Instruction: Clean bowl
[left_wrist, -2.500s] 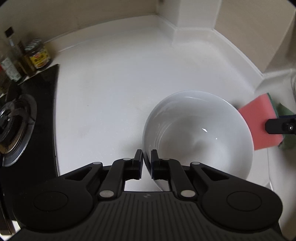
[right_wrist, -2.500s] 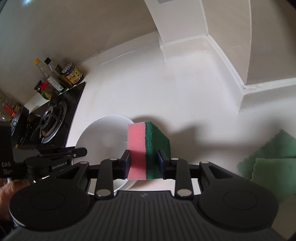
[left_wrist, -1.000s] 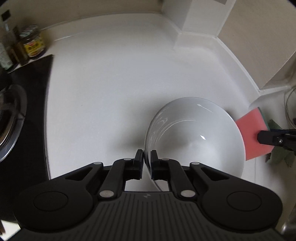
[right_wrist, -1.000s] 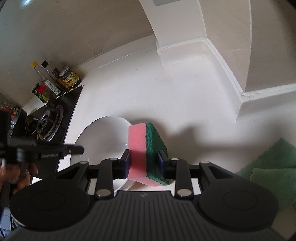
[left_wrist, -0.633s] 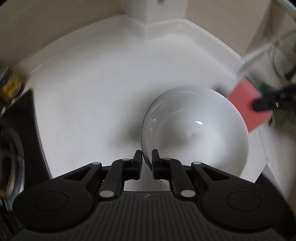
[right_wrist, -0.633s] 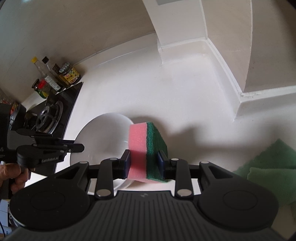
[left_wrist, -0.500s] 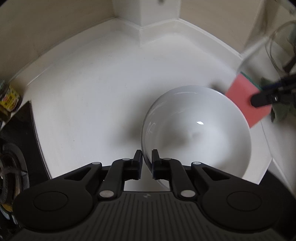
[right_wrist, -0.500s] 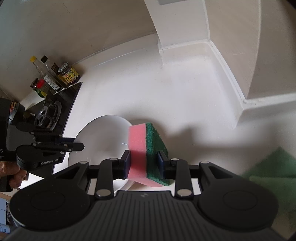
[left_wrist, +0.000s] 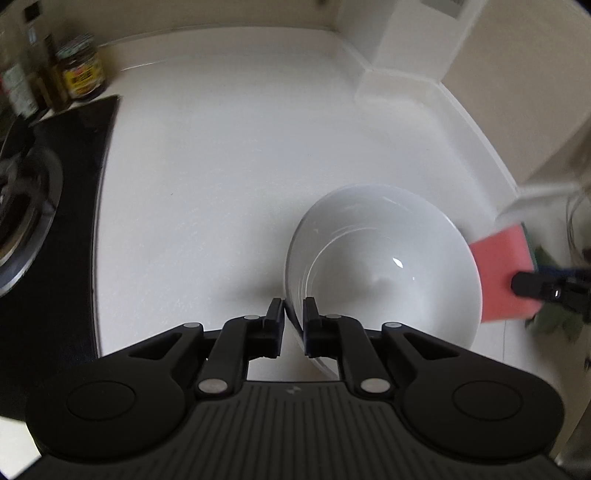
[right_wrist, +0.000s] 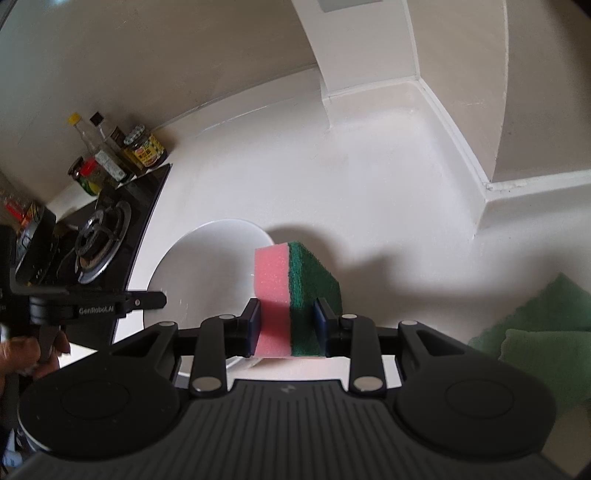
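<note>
A white bowl (left_wrist: 384, 266) sits on the white counter, its inside facing up. My left gripper (left_wrist: 293, 306) straddles the bowl's near-left rim. Its jaws are opening, and a thin gap shows between the rim and the right pad. In the right wrist view the same bowl (right_wrist: 210, 266) lies left of a pink and green sponge (right_wrist: 284, 273). My right gripper (right_wrist: 288, 306) is shut on that sponge, holding it upright just past the bowl's right rim. The left wrist view shows the sponge (left_wrist: 498, 266) at the bowl's right edge.
A black gas stove (right_wrist: 99, 236) borders the counter on the left, with bottles and jars (right_wrist: 110, 155) behind it. A green cloth (right_wrist: 535, 325) lies at the right. A wall pillar (right_wrist: 362, 48) juts out at the back. A hand (right_wrist: 22, 354) holds the left gripper.
The left jaws have spread slightly around the bowl rim. The left view has swung, bringing the stove and jars back in. The sponge stays gripped beside the bowl.
</note>
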